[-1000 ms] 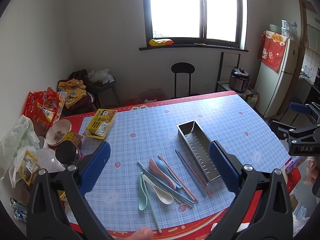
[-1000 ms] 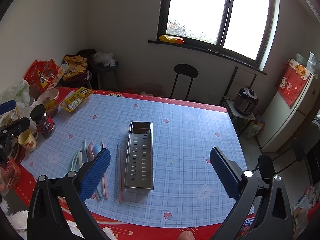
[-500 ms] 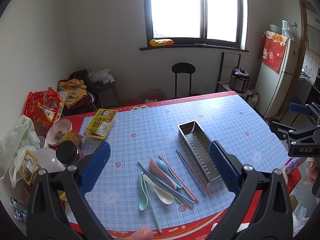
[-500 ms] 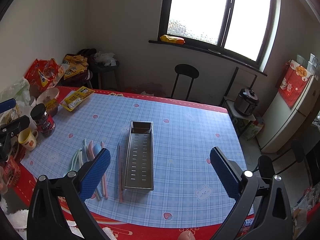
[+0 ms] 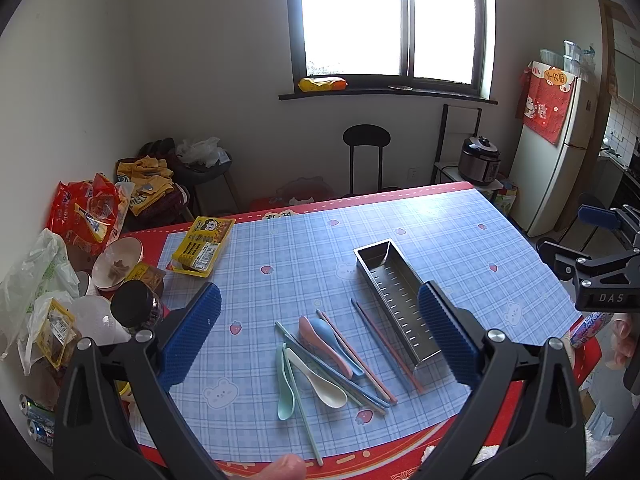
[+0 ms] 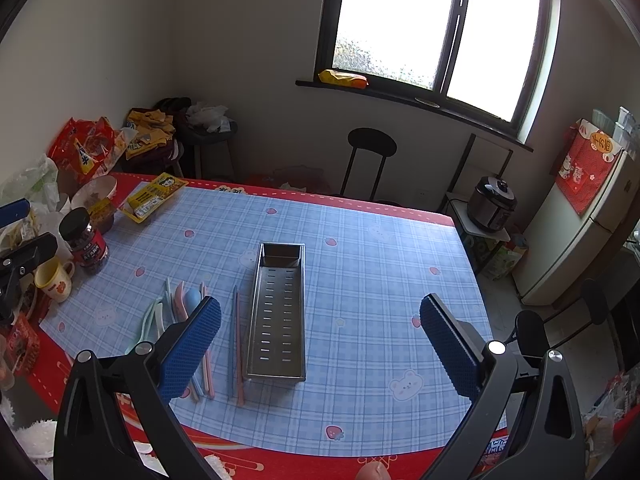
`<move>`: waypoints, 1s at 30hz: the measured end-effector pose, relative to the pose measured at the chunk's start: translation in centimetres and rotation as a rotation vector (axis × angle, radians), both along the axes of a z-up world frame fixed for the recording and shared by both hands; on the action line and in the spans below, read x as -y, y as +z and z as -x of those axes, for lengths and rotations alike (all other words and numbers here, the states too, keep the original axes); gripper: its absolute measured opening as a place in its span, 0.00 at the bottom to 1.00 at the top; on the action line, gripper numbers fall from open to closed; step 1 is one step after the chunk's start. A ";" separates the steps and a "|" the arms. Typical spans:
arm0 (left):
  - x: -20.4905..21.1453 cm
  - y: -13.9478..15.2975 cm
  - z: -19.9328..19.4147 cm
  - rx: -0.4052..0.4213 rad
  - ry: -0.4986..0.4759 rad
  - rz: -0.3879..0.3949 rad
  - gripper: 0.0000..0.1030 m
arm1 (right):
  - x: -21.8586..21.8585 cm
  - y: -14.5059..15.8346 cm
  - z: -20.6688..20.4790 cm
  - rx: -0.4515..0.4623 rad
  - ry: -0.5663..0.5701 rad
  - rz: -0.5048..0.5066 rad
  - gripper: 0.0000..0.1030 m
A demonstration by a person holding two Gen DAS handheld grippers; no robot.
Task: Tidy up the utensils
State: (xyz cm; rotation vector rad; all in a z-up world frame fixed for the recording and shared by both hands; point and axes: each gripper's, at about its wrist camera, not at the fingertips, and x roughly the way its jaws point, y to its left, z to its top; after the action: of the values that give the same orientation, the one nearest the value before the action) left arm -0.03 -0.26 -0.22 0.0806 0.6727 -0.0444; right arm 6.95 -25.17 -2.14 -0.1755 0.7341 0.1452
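On the blue checked tablecloth point(image 6: 360, 280) sits a metal tray point(image 6: 278, 312). Beside it lie spoons point(image 5: 320, 344) and chopsticks point(image 6: 236, 344). Both the left gripper point(image 5: 320, 336) and right gripper point(image 6: 320, 344) hang wide open above, holding nothing.

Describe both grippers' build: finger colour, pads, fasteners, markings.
Left gripper and right gripper match: black angular plastic fingers, textured blue rubber pads, silver round bolt heads at the pivots. Seen from the left wrist view, the right gripper's black body carries white "DAS" lettering. No cables or sleeves visible.

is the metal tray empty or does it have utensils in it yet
Empty. The perforated stainless steel tray shows only its bare slotted floor; spoons and chopsticks lie beside it on the tablecloth.
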 end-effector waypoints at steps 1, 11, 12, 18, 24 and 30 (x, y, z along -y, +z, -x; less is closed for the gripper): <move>0.0 0.0 0.0 -0.001 0.000 0.000 0.95 | 0.0 0.0 0.0 0.000 0.000 0.000 0.95; 0.1 0.0 0.1 -0.006 0.000 0.001 0.95 | 0.3 -0.1 -0.1 -0.005 -0.004 -0.005 0.95; 0.1 0.0 0.0 -0.005 0.000 0.002 0.95 | 0.3 -0.1 -0.1 -0.004 -0.002 -0.005 0.95; 0.1 0.0 0.0 -0.007 0.002 0.003 0.95 | 0.3 -0.1 -0.1 -0.004 -0.003 -0.004 0.95; 0.1 -0.1 0.1 -0.008 0.005 0.004 0.95 | 0.3 -0.2 -0.1 -0.006 -0.003 -0.005 0.95; -1.0 -0.9 -0.6 -0.054 0.047 0.042 0.95 | 0.1 -0.8 -0.2 -0.024 0.024 -0.052 0.95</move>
State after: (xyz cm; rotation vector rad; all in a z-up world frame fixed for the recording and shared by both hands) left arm 0.56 0.70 -1.11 0.0227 0.7272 -0.0154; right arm 7.12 -25.28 -2.90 -0.1337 0.7512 0.1893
